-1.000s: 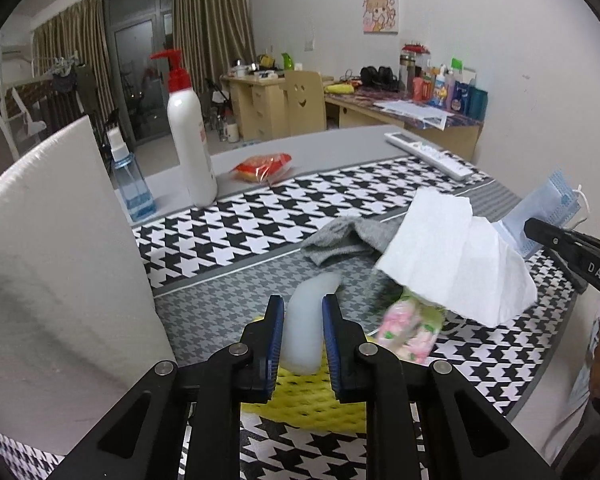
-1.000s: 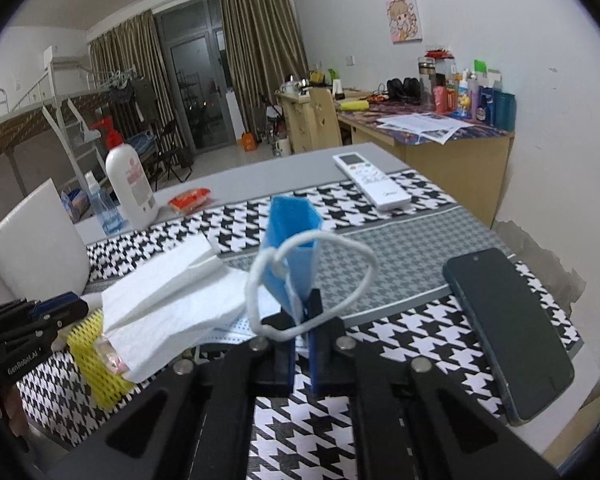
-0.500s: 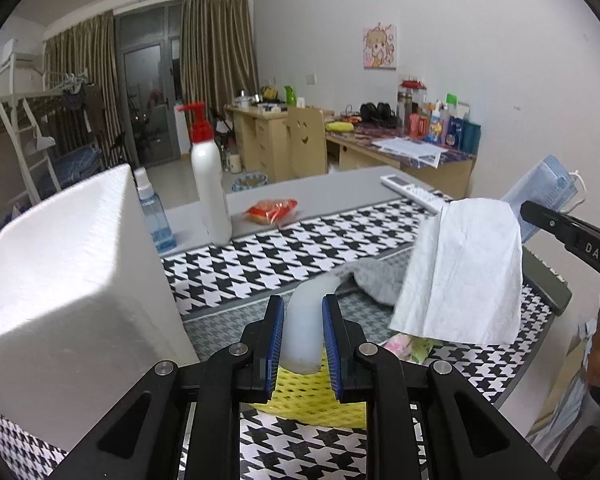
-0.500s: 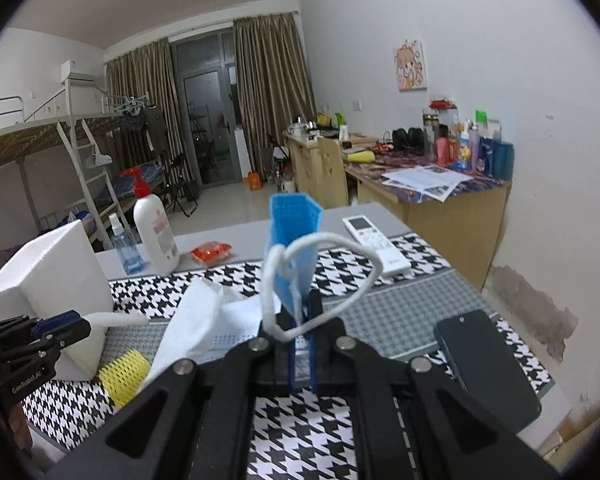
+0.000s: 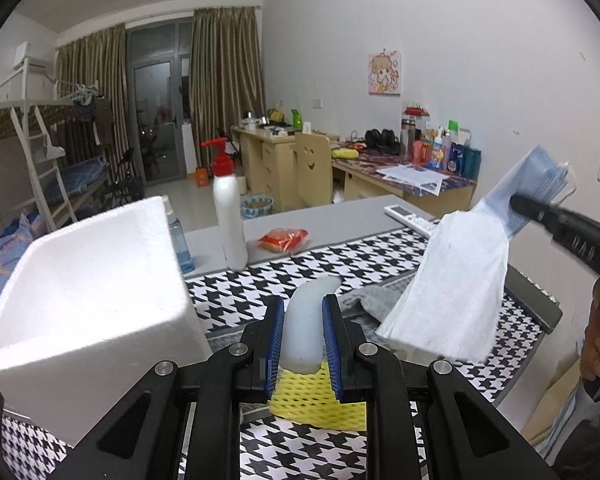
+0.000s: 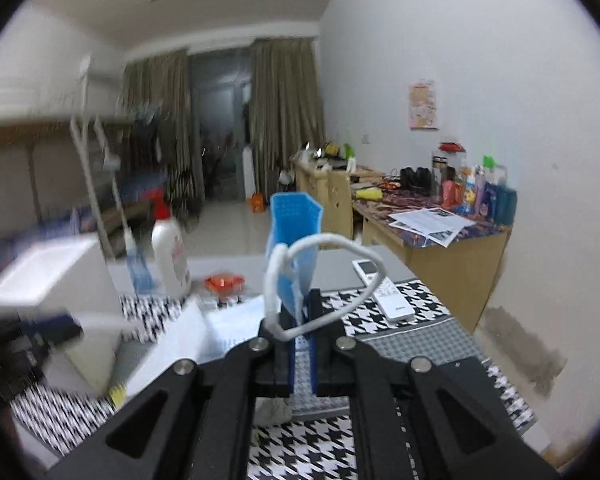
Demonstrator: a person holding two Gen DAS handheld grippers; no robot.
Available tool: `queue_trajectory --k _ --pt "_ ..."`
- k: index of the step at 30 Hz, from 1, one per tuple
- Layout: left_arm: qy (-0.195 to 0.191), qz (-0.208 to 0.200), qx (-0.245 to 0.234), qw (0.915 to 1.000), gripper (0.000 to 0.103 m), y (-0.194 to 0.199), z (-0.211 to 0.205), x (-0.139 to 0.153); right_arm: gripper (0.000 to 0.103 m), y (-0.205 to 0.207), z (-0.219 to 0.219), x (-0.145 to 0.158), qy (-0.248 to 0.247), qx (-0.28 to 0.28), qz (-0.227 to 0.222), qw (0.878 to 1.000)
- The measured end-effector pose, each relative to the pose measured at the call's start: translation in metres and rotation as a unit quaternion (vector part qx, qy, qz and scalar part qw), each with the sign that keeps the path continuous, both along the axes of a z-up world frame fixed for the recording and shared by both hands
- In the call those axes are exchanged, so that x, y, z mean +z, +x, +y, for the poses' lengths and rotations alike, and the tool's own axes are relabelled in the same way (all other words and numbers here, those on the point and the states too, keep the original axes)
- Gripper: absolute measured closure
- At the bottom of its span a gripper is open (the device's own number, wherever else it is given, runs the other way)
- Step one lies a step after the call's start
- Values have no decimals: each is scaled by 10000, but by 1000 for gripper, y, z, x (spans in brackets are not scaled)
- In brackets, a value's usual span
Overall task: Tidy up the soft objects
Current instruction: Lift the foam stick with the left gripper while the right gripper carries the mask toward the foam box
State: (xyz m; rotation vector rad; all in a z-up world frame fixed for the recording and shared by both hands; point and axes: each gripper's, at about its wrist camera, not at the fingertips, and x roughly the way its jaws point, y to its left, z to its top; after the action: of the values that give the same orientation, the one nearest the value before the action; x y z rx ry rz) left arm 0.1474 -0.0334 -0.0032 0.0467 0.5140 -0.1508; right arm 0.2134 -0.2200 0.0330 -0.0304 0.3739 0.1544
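Note:
My left gripper (image 5: pixel 303 312) is shut on a white foam piece (image 5: pixel 306 326) with yellow foam netting (image 5: pixel 318 398) hanging below it, held above the table beside the white foam box (image 5: pixel 84 292). My right gripper (image 6: pixel 302 312) is shut on a blue face mask (image 6: pixel 294 240), its white ear loop (image 6: pixel 328 280) curling out. A white tissue (image 5: pixel 452 292) hangs with the mask; in the left wrist view the right gripper (image 5: pixel 540 210) holds both high at the right. A grey sock (image 5: pixel 374 300) lies on the houndstooth cloth.
A white pump bottle (image 5: pixel 228 216), a small blue spray bottle (image 5: pixel 178 240) and a red snack pack (image 5: pixel 284 238) stand behind the box. A remote (image 6: pixel 384 288) lies at the far right. A dark phone (image 5: pixel 534 298) lies at the table's right edge.
Both grippers have risen well above the table with their loads. The tissue now hangs free from the right gripper, and the foam box's open top has come into view.

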Motion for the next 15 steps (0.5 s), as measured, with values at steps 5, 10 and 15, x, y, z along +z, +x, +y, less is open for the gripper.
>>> queue_trajectory --k 5,10,15 --pt "-26 -61 41 10000 82 -3 6 4 96 4 4 -3 12 -91 27 10000" --pt "-25 -160 107 9998 82 -5 11 10 96 0 2 8 108 -104 -118 9998" --pt "-19 -283 156 9995 82 -9 15 19 96 -2 8 16 149 -43 -210 9997"
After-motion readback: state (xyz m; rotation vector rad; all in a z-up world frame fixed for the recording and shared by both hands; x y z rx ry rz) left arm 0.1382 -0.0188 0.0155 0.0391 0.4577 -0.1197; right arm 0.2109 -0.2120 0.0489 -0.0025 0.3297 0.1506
